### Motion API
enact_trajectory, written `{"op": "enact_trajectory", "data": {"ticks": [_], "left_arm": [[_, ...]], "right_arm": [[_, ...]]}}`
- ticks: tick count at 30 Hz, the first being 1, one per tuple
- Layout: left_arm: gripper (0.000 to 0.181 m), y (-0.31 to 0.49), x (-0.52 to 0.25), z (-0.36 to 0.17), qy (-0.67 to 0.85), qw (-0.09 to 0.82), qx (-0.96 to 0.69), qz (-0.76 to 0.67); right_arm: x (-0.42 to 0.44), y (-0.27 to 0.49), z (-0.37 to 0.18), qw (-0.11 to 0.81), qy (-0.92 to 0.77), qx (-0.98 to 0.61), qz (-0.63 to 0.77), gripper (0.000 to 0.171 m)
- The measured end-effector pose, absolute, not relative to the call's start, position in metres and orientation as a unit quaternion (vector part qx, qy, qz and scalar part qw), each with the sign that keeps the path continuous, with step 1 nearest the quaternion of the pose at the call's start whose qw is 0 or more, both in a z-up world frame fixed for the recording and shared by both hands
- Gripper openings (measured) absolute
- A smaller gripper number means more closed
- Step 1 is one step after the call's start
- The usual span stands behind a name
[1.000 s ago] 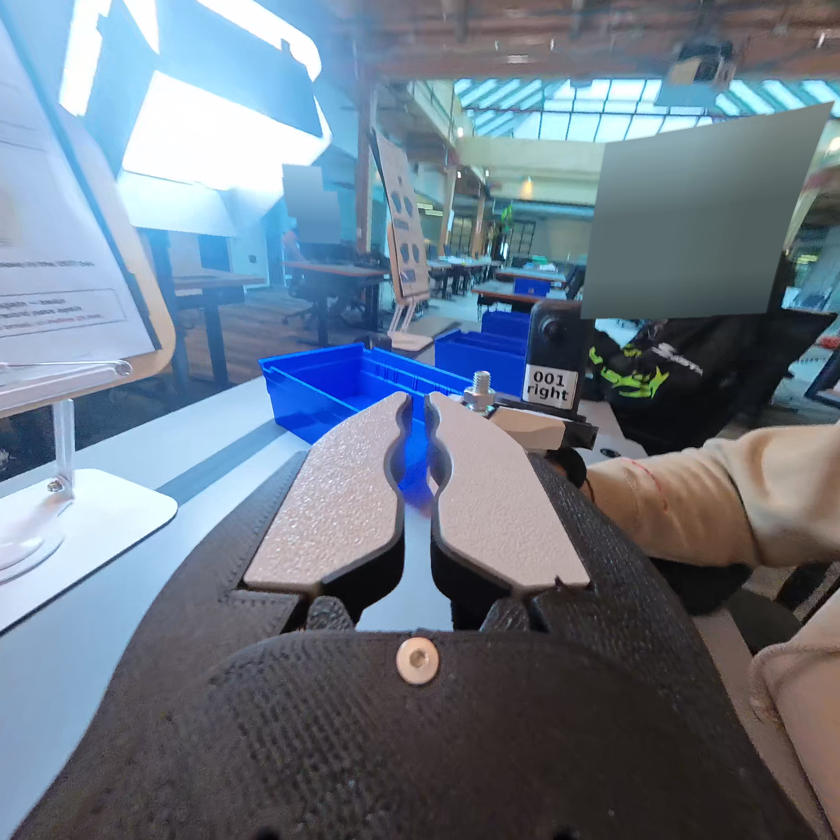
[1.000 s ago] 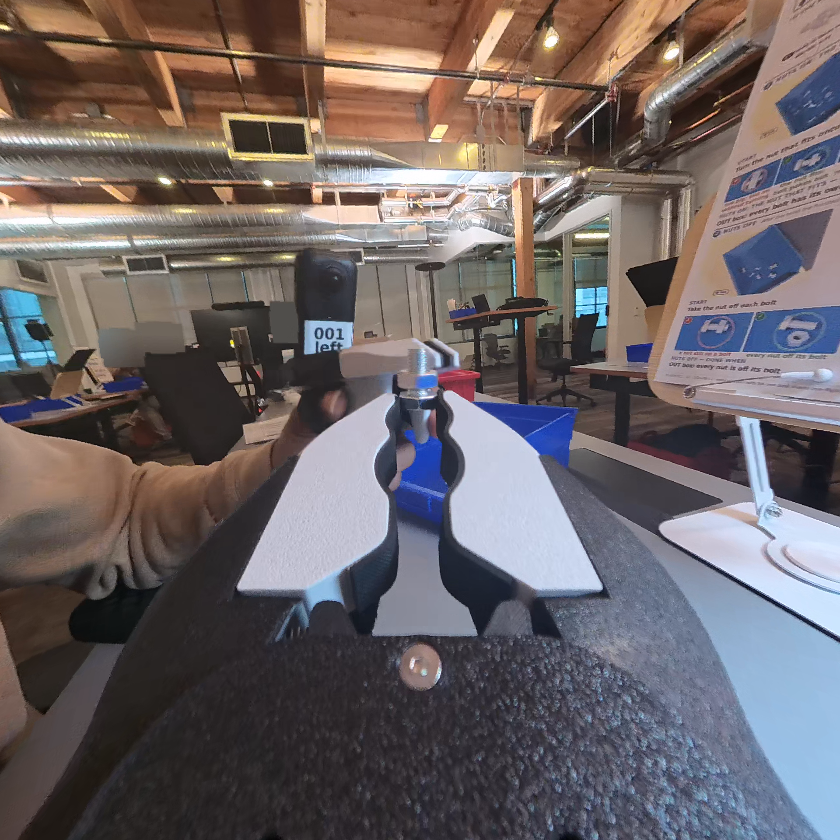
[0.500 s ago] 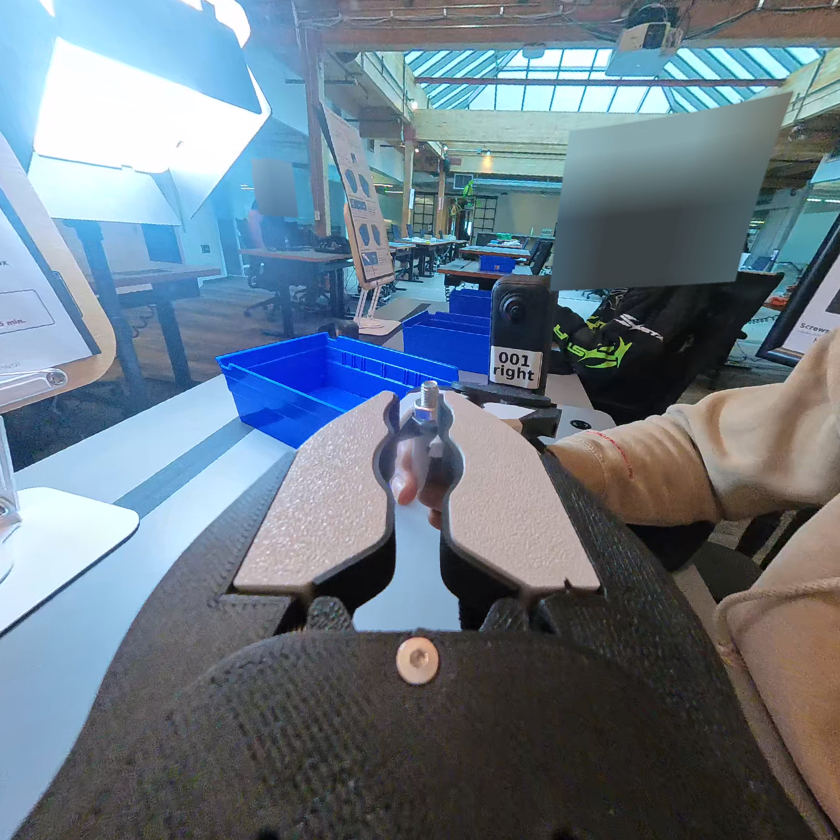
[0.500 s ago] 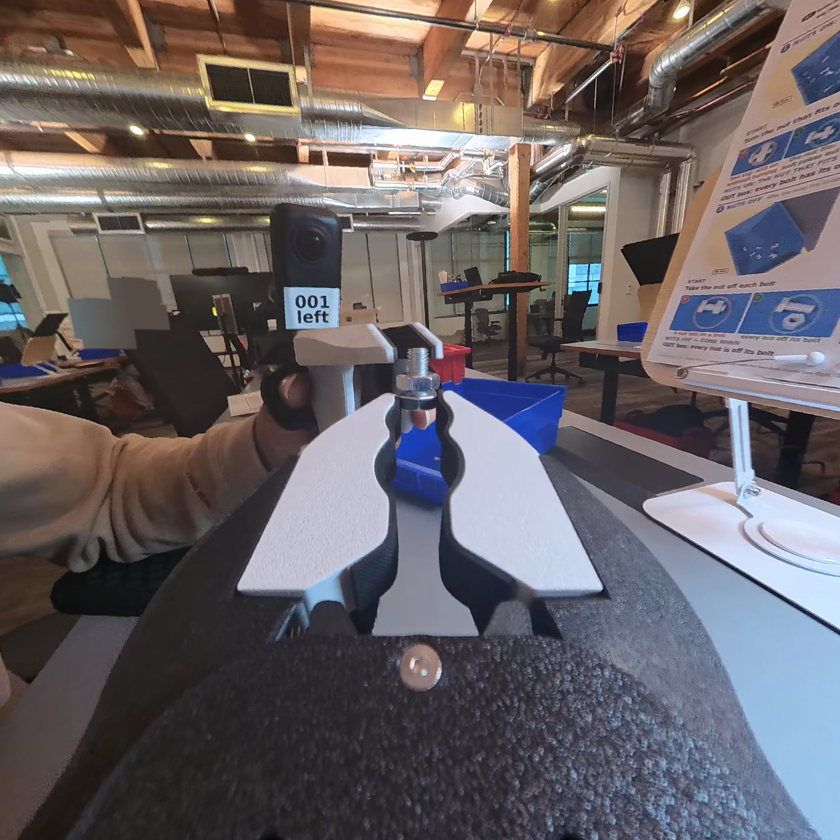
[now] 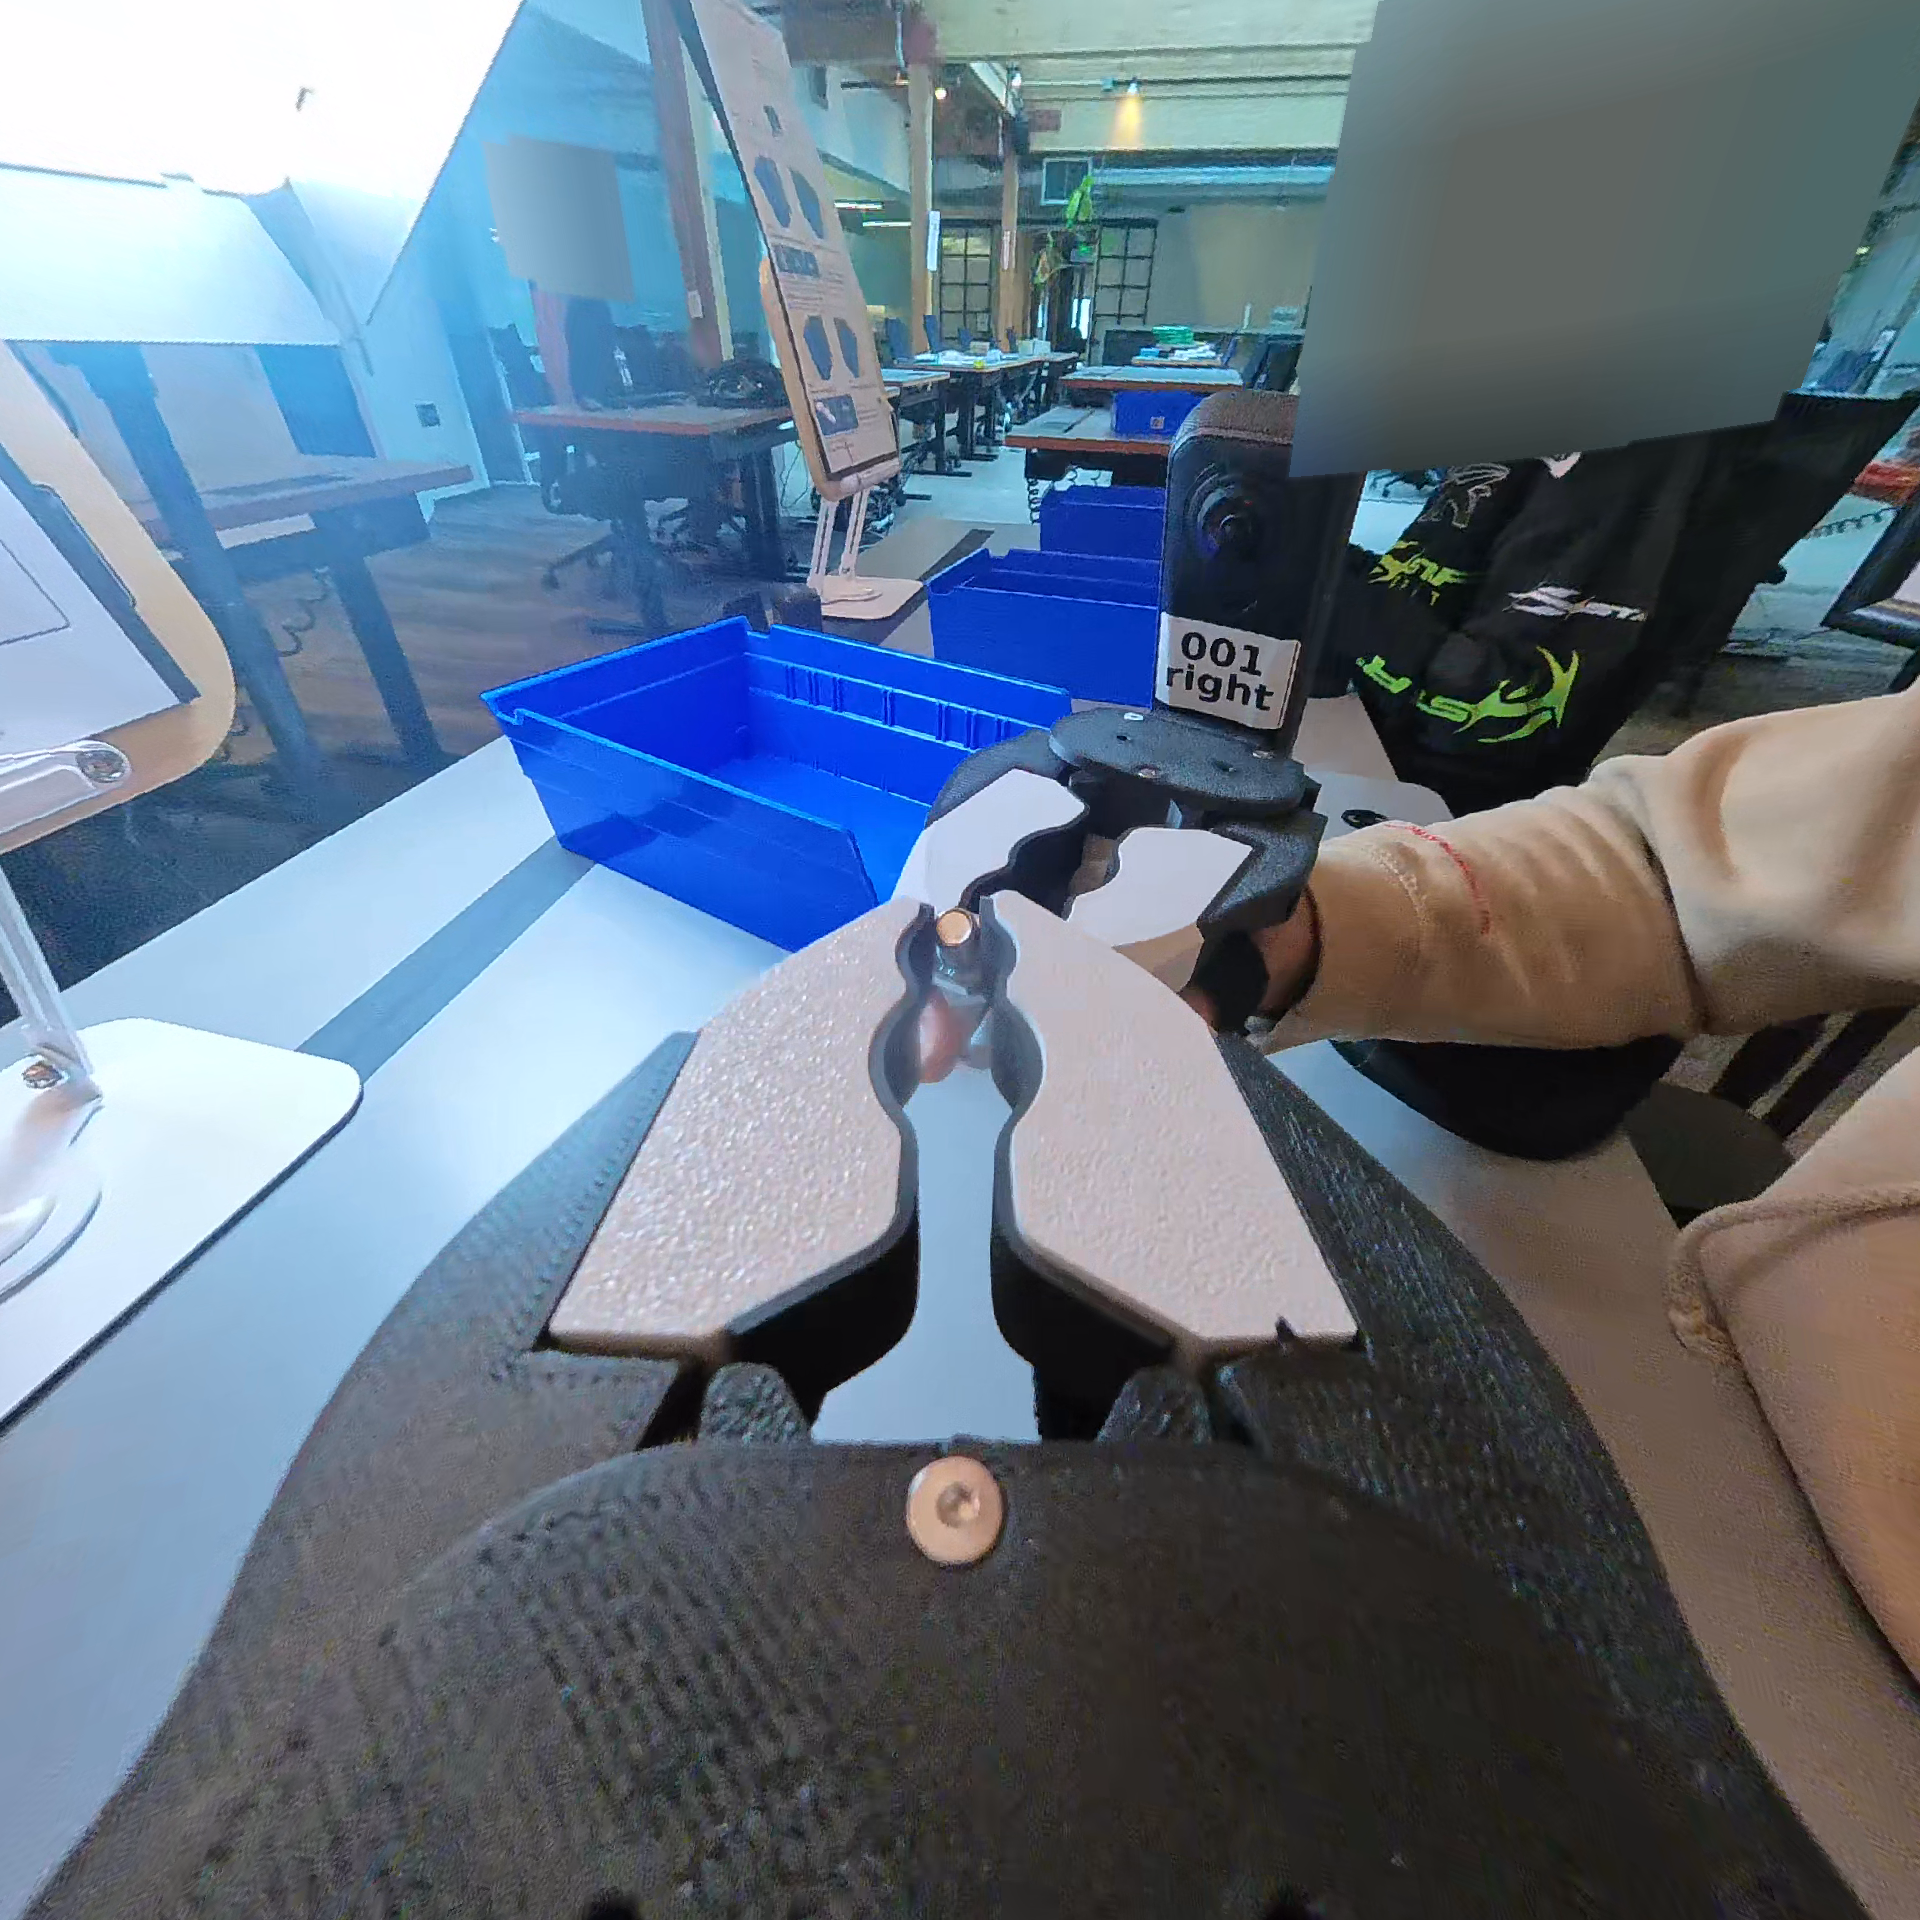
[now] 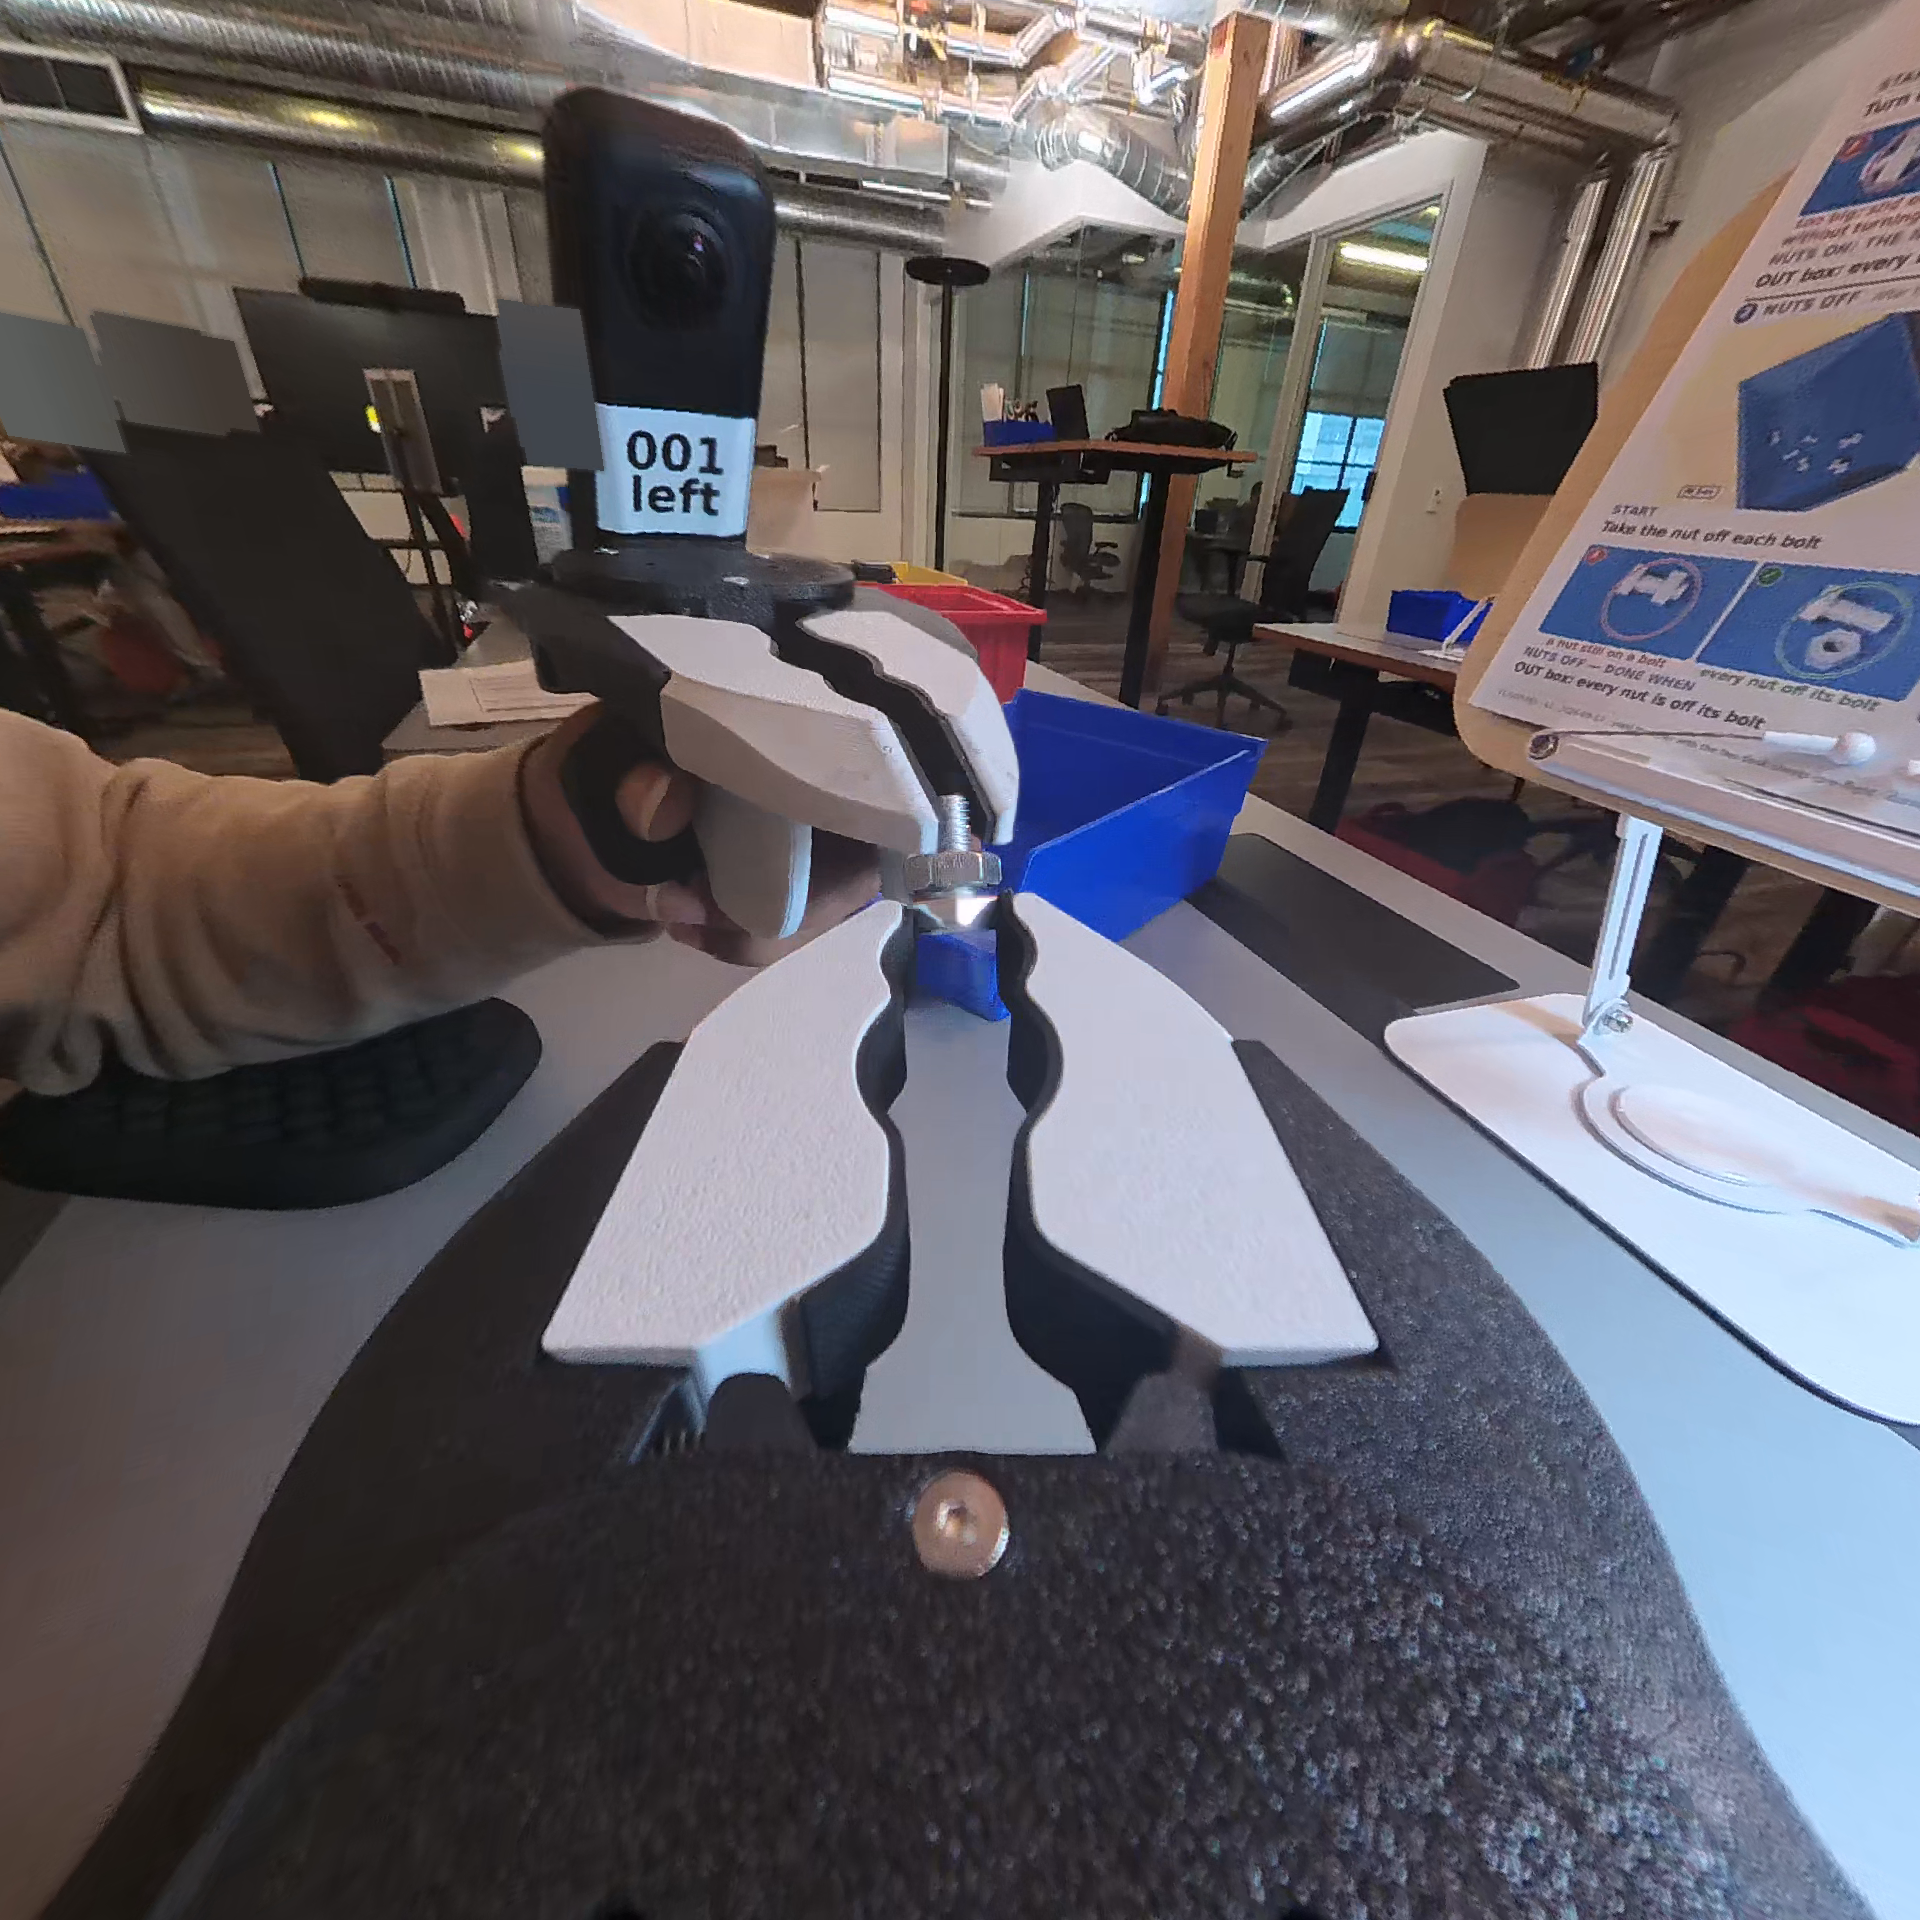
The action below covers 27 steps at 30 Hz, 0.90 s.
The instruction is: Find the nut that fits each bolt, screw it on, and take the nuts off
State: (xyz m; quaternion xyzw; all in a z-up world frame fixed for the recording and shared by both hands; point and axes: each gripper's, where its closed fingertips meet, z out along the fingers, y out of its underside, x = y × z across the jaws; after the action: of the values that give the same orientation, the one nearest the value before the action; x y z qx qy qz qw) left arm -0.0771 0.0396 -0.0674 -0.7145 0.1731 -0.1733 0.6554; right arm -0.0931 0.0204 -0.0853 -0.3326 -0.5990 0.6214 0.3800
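Note:
A silver bolt (image 6: 956, 826) stands upright with a hex nut (image 6: 940, 871) threaded on it. My right gripper (image 6: 951, 914) is shut on the bolt's lower end, just under the nut. My left gripper (image 6: 961, 805) comes in from the upper left and is shut on the threaded end above the nut. In the left wrist view, my left gripper (image 5: 954, 920) closes around the bolt's tip (image 5: 954, 925). The right gripper's white fingers (image 5: 992, 831) face it from just beyond. The pair is held in the air above the grey table (image 5: 312, 987).
A blue bin (image 5: 727, 790) sits on the table just behind the grippers and shows in the right wrist view (image 6: 1122, 800). A second blue bin (image 5: 1039, 613) stands farther back. White sign stands (image 6: 1662, 1122) (image 5: 156, 1122) flank the work area. A sleeved arm (image 5: 1558, 883) reaches in.
My left gripper has swung in from beside the bolt and tilted down over it, closing on the threaded end. The right gripper keeps hold of the bolt.

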Motion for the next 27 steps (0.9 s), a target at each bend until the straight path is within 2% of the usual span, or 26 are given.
{"op": "enact_trajectory", "data": {"ticks": [13, 23, 27], "left_arm": [[0.008, 0.034, -0.066, -0.058, 0.148, 0.668, -0.667, -0.296], [0.008, 0.028, -0.057, -0.044, 0.088, 0.663, -0.581, -0.465], [0.008, 0.028, -0.056, -0.043, 0.082, 0.662, -0.573, -0.477]], "right_arm": [[-0.074, 0.025, -0.06, 0.355, -0.566, -0.289, 0.686, 0.017], [-0.064, 0.022, -0.043, 0.328, -0.529, -0.263, 0.737, 0.016], [-0.063, 0.023, -0.041, 0.316, -0.531, -0.266, 0.74, 0.015]]}}
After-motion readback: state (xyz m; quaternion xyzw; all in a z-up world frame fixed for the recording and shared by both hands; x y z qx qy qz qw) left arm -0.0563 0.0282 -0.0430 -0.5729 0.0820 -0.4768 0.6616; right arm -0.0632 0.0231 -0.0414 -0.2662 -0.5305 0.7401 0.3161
